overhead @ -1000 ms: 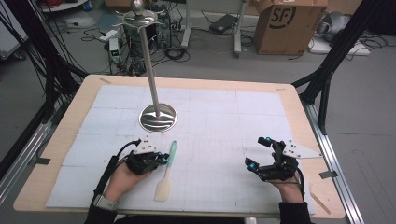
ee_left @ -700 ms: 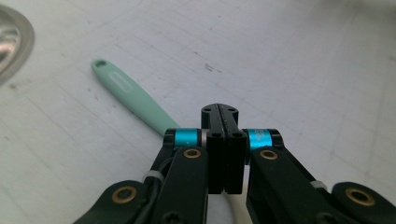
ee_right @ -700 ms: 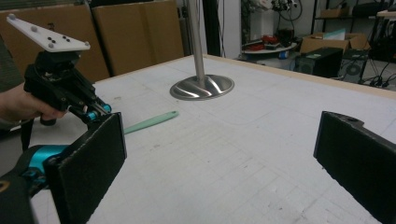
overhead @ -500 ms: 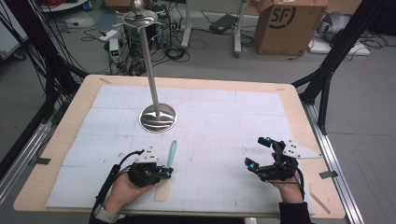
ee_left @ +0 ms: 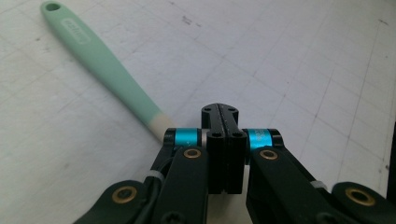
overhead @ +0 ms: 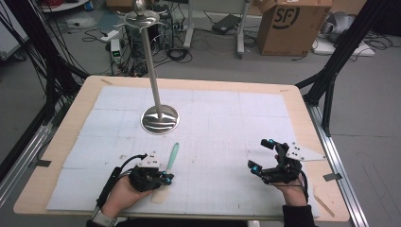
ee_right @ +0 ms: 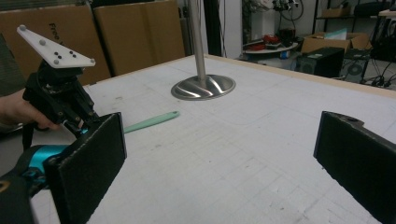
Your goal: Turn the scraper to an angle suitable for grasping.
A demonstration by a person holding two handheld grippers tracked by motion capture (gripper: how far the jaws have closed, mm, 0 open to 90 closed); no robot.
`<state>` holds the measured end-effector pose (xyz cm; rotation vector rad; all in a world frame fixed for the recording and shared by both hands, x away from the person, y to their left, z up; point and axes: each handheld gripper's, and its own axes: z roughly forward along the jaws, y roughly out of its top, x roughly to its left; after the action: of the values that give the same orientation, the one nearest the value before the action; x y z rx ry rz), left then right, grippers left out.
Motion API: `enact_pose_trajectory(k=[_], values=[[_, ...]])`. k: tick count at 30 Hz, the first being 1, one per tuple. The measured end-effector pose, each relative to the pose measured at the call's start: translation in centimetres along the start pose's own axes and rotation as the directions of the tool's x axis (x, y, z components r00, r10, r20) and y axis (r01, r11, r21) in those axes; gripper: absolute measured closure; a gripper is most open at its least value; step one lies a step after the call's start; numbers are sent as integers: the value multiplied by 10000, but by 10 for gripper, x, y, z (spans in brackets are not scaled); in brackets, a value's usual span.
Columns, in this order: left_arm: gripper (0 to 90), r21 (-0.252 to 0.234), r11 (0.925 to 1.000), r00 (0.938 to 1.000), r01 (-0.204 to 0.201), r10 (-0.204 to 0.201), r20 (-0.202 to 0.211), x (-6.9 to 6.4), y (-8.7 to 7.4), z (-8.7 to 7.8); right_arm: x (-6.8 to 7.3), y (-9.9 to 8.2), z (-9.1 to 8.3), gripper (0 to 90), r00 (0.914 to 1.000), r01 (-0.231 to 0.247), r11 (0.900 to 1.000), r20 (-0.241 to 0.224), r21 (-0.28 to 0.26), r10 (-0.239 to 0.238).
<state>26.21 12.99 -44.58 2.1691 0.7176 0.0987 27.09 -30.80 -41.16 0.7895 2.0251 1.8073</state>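
Left gripper view: we see our left tongs pressed closed, empty, beside the pale neck of a mint-green silicone spatula lying flat on the white gridded counter. Our right tongs gape wide, empty. A polished steel stand rises behind.

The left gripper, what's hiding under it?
Under the left gripper lies the pale blade end of the spatula; its green handle sticks out beyond. Whether the closed jaws pinch it is hidden.

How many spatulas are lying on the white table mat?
1. The green-handled spatula lies near the front edge, beside the left gripper; its pale blade is partly hidden under that gripper.
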Motion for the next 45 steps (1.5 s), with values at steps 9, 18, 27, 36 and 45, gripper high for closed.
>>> enact_pose_trajectory(k=[9, 18, 27, 36, 45], values=[[898, 75, 9997, 9975, 211, -206, -680, 24, -17, -28, 0, 0, 0, 15, 10000, -52, 10000, -14, 59, 52], [898, -303, 9940, 9840, 1053, -1085, -1410, 55, -34, -55, 0, -1, 2, 15, 10000, -6, 9999, -11, 113, 6], [898, -1217, 9882, 9783, 929, -1134, -1734, 65, -9, -50, -1, -1, 3, 15, 9999, -96, 9998, -52, 152, 97], [898, -782, 9901, 9637, 1168, -1321, -2320, 89, 3, -16, -1, -1, 3, 15, 9999, -87, 9998, -50, 182, 88], [898, -434, 9989, 9898, 180, -239, -1405, 72, 4, -11, -2, 0, 0, 15, 9999, -159, 9999, 20, -10, 159]])
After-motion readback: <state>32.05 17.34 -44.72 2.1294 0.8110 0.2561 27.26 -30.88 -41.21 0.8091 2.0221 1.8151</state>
